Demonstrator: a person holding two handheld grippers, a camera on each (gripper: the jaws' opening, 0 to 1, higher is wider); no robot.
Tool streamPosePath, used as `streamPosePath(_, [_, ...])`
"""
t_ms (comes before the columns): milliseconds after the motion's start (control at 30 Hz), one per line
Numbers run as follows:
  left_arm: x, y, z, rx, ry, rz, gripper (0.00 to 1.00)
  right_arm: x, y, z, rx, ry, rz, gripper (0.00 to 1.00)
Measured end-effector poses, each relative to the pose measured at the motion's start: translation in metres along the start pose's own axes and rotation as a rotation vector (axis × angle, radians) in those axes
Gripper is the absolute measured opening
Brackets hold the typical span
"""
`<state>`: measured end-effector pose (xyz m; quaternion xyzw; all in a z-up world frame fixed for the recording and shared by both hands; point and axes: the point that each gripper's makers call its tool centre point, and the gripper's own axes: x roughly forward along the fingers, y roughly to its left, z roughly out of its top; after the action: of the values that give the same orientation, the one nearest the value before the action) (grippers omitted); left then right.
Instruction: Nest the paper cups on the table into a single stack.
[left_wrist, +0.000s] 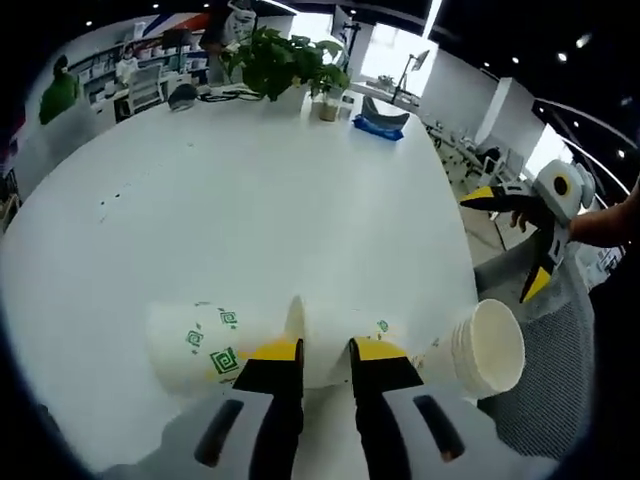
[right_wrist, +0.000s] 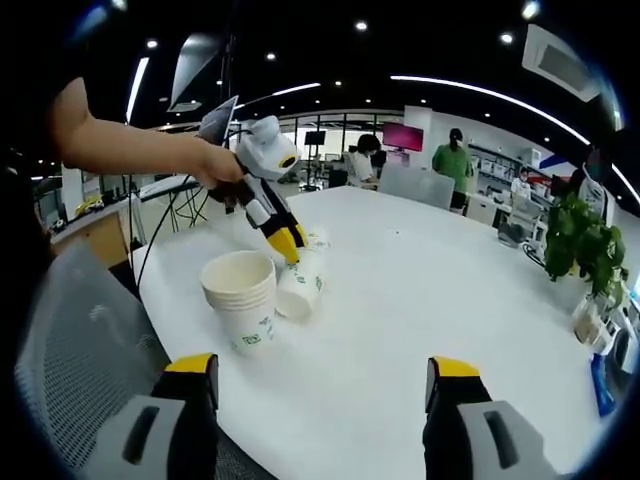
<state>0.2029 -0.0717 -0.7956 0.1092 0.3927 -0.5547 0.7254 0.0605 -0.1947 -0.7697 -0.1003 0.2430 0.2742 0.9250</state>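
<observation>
Left tongs (left_wrist: 325, 350) pinch a smooth white paper cup (left_wrist: 300, 340) beside the nested stack (right_wrist: 242, 295); right tongs (right_wrist: 325, 375) spread wide.

Left gripper (left_wrist: 325, 352) narrowed, right gripper (right_wrist: 320, 375) wide.

One stack of paper cups (right_wrist: 240, 292), one single cup (right_wrist: 298, 288), two potted plants (left_wrist: 285, 62), two grippers (right_wrist: 318, 372)

Left gripper view: set low over the white table (left_wrist: 250, 220), close behind a lying paper cup (left_wrist: 215, 345), facing across toward the plants (left_wrist: 285, 60) at 12 o'clock. Right gripper view: farther back, off the table's edge, looking across it. Shared: the tabletop, the stack of cups (right_wrist: 243, 295), each other's gripper.
</observation>
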Motion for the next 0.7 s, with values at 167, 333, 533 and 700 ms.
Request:
streamPosePath(167, [-0.002,-0.009,-0.008,-0.022,0.007,-0.014,0.14,0.000,0.002,0.001,-0.003,-0.002,0.004,0.86])
streamPosePath(333, [-0.002,-0.017,-0.014,-0.037,0.014,-0.060,0.04,0.000,0.001,-0.001,-0.008,0.002,0.006,0.86])
streamPosePath(533, [0.000,-0.029,-0.017,-0.034,0.016,-0.092,0.00,0.000,0.000,-0.002,-0.014,0.010,0.001,0.86])
streamPosePath(700, [0.001,-0.032,-0.014,-0.025,-0.004,-0.113,0.00,0.000,0.001,-0.003,-0.021,0.018,-0.003,0.85])
